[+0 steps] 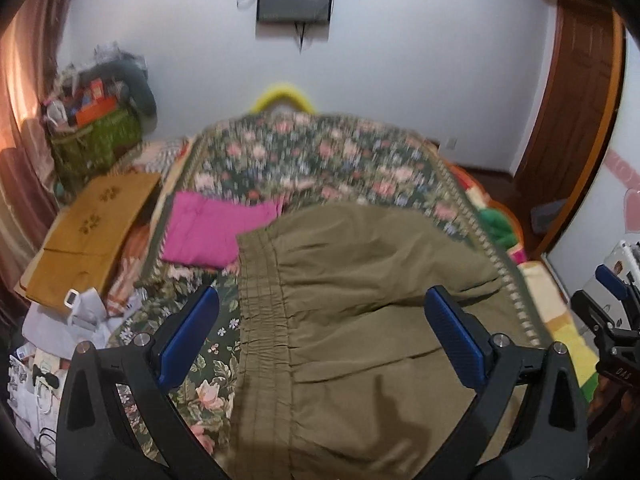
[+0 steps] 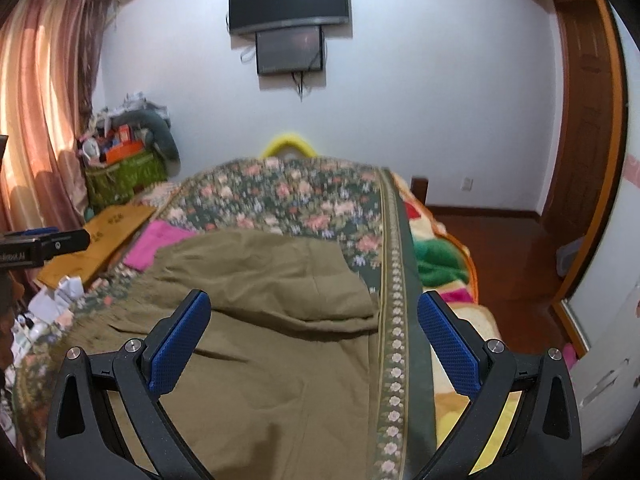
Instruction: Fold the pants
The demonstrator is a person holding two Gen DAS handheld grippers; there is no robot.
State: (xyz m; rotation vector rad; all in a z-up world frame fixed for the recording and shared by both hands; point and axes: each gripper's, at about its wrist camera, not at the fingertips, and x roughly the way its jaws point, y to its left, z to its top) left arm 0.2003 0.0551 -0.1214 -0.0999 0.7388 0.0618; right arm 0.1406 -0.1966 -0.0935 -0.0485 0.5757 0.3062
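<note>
Olive-green pants (image 1: pixel 360 304) lie spread on a floral bedspread (image 1: pixel 304 156), their gathered elastic waistband (image 1: pixel 260 300) running down the left side. My left gripper (image 1: pixel 320 320) is open and empty, held above the pants near the waistband. In the right wrist view the pants (image 2: pixel 272 320) fill the middle, their right edge beside the bedspread's flowered border (image 2: pixel 394 320). My right gripper (image 2: pixel 314 332) is open and empty above that right part. The right gripper also shows at the far right of the left wrist view (image 1: pixel 612 320).
A folded pink garment (image 1: pixel 216 232) lies on the bed just left of the pants. A tan flat box (image 1: pixel 96 232) and loose papers (image 1: pixel 80 320) sit at the left bedside. A colourful blanket (image 2: pixel 440 264) hangs at the bed's right edge. A door (image 2: pixel 580 120) stands right.
</note>
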